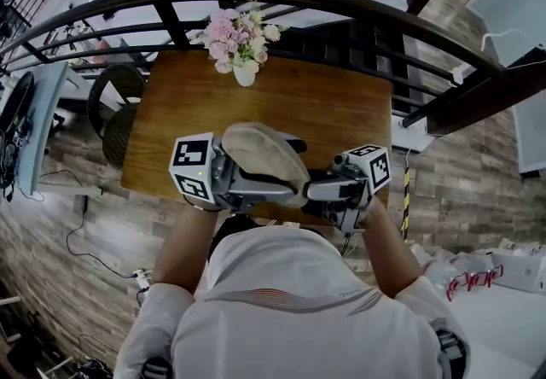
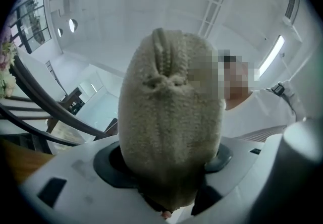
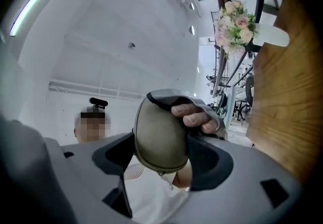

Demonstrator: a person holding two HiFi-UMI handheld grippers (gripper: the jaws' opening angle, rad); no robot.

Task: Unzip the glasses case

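I see the glasses case (image 1: 264,160), a beige oval pouch, held in the air above the near edge of the wooden table (image 1: 333,108), close to the person's chest. My left gripper (image 1: 243,177) is shut on its left part. In the left gripper view the case's fuzzy beige surface (image 2: 169,117) fills the gap between the dark pads (image 2: 113,165). My right gripper (image 1: 320,191) is shut on the case's right end. In the right gripper view the smooth olive end (image 3: 159,137) sits between the pads (image 3: 207,157), with a small zip pull (image 3: 160,171) hanging below it. Fingers (image 3: 194,117) of the other hand show behind.
A white vase of pink flowers (image 1: 241,43) stands at the table's far edge, also seen as flowers (image 3: 234,18) in the right gripper view. A dark curved railing (image 1: 341,2) runs beyond the table. A round chair (image 1: 115,108) stands at the table's left side.
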